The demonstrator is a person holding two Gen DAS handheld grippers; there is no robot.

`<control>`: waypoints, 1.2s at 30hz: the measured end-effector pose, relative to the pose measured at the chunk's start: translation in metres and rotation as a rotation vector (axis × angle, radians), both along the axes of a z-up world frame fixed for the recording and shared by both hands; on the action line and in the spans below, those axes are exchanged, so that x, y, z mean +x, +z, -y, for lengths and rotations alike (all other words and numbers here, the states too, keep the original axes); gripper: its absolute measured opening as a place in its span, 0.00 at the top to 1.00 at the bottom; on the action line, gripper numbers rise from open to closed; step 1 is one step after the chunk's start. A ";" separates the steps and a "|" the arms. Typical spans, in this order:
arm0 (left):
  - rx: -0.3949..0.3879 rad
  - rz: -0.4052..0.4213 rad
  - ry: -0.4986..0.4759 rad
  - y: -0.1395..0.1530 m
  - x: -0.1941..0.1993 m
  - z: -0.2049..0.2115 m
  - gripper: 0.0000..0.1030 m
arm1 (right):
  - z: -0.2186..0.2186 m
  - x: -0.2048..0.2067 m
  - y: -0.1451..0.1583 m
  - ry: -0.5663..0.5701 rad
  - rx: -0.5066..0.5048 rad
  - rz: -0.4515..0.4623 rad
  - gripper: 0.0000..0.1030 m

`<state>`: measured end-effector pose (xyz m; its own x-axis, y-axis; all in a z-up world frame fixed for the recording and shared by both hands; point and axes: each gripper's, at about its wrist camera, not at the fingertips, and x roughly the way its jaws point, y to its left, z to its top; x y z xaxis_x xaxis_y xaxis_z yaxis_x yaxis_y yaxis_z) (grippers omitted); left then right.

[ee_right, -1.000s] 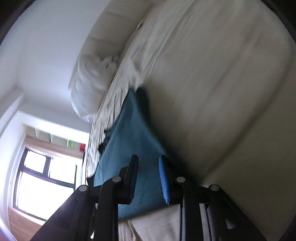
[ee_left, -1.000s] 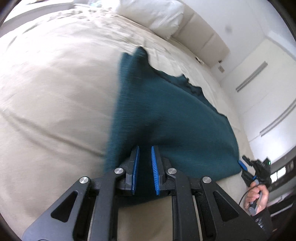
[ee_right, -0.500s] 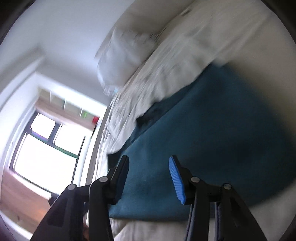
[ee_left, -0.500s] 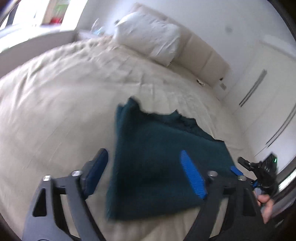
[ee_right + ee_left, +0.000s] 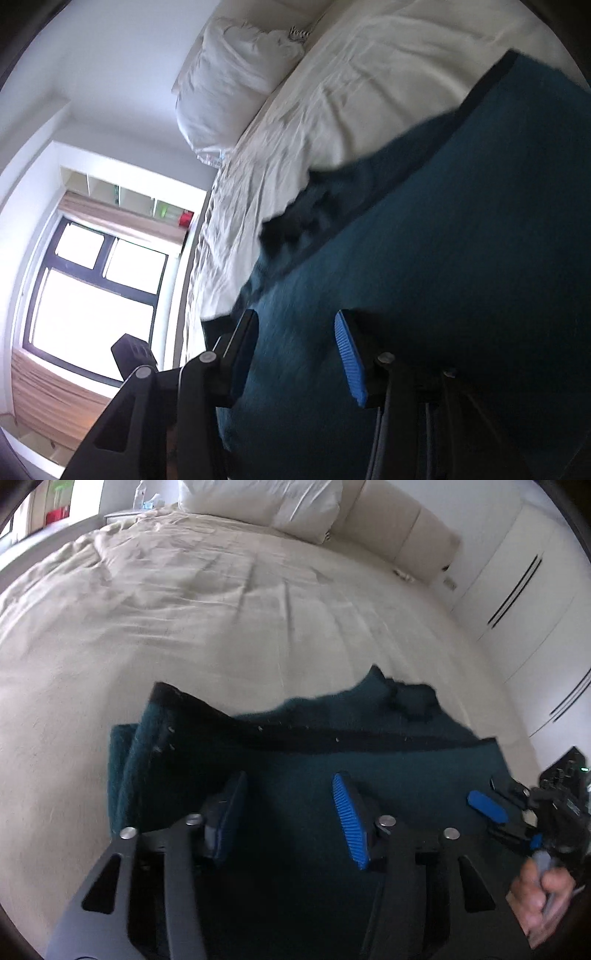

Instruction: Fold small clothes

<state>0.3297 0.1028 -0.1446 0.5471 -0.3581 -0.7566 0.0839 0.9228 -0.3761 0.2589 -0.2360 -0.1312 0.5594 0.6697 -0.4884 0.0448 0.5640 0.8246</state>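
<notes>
The teal knitted garment (image 5: pixel 369 775) lies flat on the beige bedsheet (image 5: pixel 184 627), filling the lower middle of the left wrist view, with one layer doubled over and a raised fold at its left edge. Judging by this, one fold is made and the next is due. The left tongs (image 5: pixel 291 808) hover above the cloth, jaws closing on nothing. The right tongs (image 5: pixel 295 350), at the lower centre of their own view, are likewise narrowing, empty. Next, each should probably pinch an edge of the garment.
</notes>
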 end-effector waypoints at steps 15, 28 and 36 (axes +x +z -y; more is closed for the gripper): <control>-0.259 0.072 0.207 0.022 -0.102 -0.095 0.34 | 0.166 -0.056 0.010 -0.417 -0.007 0.027 0.42; -0.516 -0.143 0.121 0.000 -0.162 -0.102 0.12 | 0.064 -0.082 0.040 -0.076 0.028 0.093 0.39; -0.519 -0.263 0.046 -0.009 -0.156 -0.101 0.19 | -0.006 -0.082 0.046 0.135 0.016 0.095 0.39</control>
<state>0.1739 0.2036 -0.1540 0.3883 -0.6984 -0.6012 -0.1094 0.6129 -0.7826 0.1766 -0.2298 -0.0848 0.5067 0.7494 -0.4262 -0.1092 0.5462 0.8305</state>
